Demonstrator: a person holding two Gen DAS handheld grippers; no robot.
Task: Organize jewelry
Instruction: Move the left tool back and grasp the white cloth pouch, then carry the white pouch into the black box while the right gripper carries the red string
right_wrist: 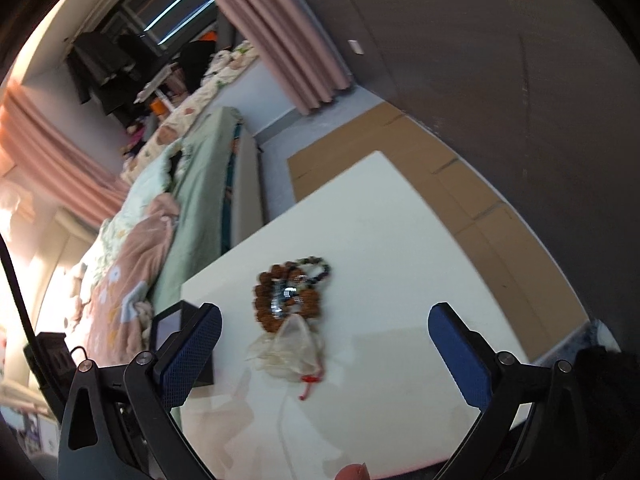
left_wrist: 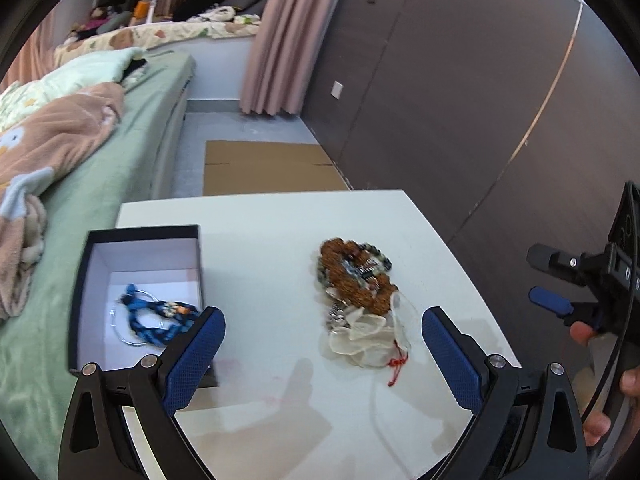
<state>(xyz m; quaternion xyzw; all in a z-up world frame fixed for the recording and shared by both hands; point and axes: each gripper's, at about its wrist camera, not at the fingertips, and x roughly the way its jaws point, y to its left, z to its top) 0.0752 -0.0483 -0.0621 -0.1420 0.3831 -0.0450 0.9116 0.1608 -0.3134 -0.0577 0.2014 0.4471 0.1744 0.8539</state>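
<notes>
On the table (left_wrist: 432, 232), the box (left_wrist: 90, 264) sits at the left edge with a bracelet (left_wrist: 160, 316) inside. The bead pile (left_wrist: 352, 276) lies to its right, with a pouch (left_wrist: 364, 340) touching its near side. Bed (left_wrist: 152, 112) is left of the table.

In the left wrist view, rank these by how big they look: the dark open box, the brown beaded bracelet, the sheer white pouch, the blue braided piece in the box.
1. Dark open box with white lining
2. Brown beaded bracelet and sheer white pouch: look alike, unranked
3. Blue braided piece, though blurred
</notes>
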